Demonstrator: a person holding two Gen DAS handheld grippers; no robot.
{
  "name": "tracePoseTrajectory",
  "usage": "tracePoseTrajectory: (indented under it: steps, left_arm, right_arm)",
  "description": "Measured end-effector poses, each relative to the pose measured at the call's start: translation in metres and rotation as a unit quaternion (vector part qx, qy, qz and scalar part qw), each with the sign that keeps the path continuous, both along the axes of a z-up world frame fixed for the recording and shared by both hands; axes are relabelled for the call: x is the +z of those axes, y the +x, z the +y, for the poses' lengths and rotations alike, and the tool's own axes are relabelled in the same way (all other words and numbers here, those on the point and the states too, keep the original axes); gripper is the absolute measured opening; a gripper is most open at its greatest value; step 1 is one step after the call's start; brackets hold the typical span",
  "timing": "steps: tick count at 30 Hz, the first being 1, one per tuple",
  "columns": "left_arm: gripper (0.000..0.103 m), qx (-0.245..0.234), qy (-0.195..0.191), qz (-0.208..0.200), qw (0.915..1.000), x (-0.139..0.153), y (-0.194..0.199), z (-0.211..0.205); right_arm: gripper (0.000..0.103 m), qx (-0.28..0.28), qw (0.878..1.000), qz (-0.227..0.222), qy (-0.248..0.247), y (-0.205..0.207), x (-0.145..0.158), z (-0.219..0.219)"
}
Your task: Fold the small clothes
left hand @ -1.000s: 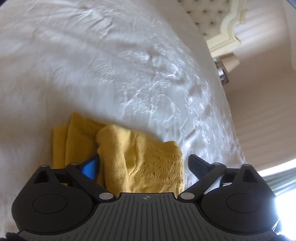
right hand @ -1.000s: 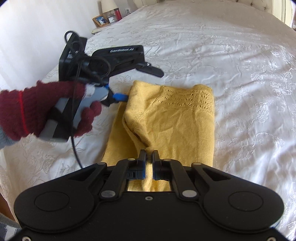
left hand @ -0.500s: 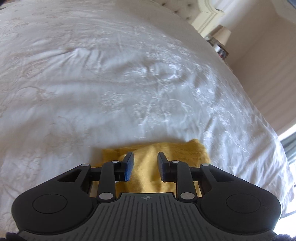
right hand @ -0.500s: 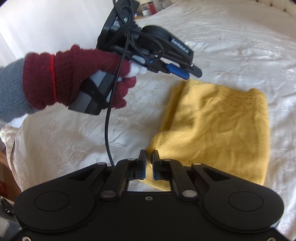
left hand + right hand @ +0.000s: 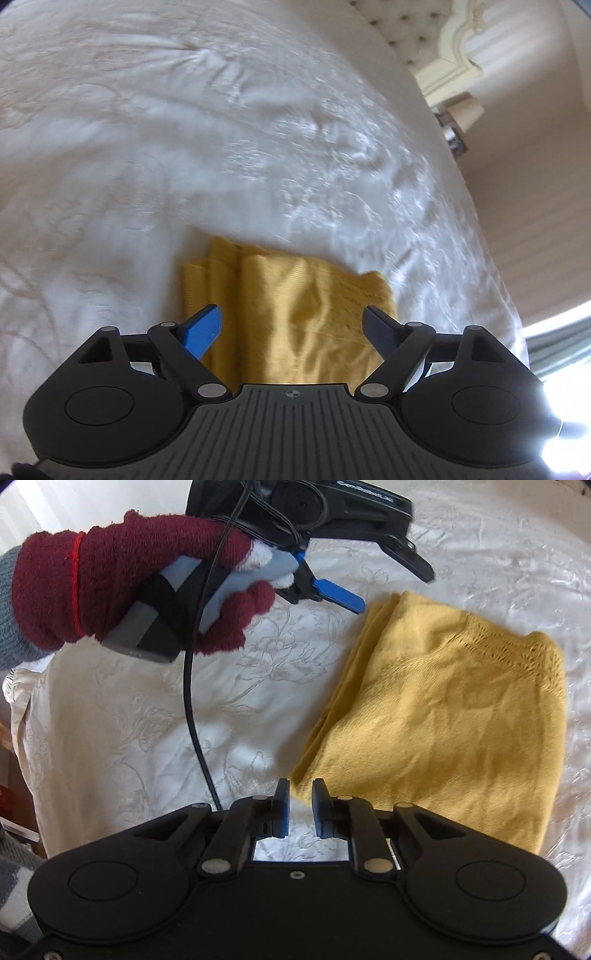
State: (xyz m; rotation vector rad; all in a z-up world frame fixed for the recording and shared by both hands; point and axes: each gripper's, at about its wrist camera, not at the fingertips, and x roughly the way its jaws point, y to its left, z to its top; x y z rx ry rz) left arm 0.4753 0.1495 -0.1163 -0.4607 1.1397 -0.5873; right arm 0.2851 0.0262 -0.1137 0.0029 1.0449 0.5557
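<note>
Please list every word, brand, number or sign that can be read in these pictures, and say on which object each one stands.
"GoRobot.AI" or similar: white print on the black body of the left claw, top of the right wrist view; cut by the frame edge and blurred, so the reading is uncertain.
A small round crosshair mark, no letters: on the ribbed grey body of the left claw, left wrist view.
No readable text on the yellow garment, the bedspread or the right claw.

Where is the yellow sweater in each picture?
Left wrist view: the yellow sweater lies low in the middle, folded, between the open left tool fingers.
Right wrist view: it fills the right half, past the right tool.
Shared landmark: the white bedspread under it in both.
</note>
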Motion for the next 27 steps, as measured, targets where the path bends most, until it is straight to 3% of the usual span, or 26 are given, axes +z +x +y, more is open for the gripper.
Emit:
tracePoseTrajectory:
  steps: [4,7,9,13,16,18,19,24,27]
  left_arm:
    - [0.083,-0.025,0.012,-0.020,0.9994,0.000,-0.006,-0.025]
    - [0.083,-0.009,0.055,-0.002,0.9984,-0.011,-0.005,-0.030]
    - [0.082,0.005,0.061,0.010,0.9981,-0.020,-0.002,-0.028]
    - [0.081,0.012,0.044,0.037,0.9983,-0.033,0.006,-0.028]
    - [0.079,0.021,0.011,0.046,0.9987,-0.034,0.010,-0.025]
    - [0.029,0.027,-0.020,0.046,0.9984,-0.035,0.010,-0.022]
    - [0.012,0.024,-0.017,0.051,0.9983,-0.034,0.011,-0.022]
    - [0.011,-0.025,0.036,-0.017,0.9989,0.003,0.005,-0.019]
    - [0.011,-0.019,0.053,0.002,0.9984,-0.003,0.016,-0.007]
  right_arm:
    - [0.024,-0.012,1.000,0.002,0.003,0.006,-0.001,-0.001]
    - [0.024,-0.013,1.000,0.003,0.005,0.005,0.000,-0.001]
    - [0.024,-0.013,1.000,0.003,0.006,0.004,0.000,-0.002]
    - [0.025,-0.015,1.000,0.001,0.001,0.004,-0.001,-0.003]
    - [0.040,-0.014,1.000,0.002,0.000,0.006,-0.003,-0.003]
    - [0.040,-0.015,1.000,0.003,0.002,0.007,-0.004,-0.003]
    - [0.040,-0.017,1.000,0.003,0.002,0.007,-0.004,-0.004]
    - [0.040,-0.029,0.999,-0.009,0.014,0.007,0.001,-0.009]
    - [0.040,-0.036,0.999,-0.009,0.017,0.014,-0.004,-0.009]
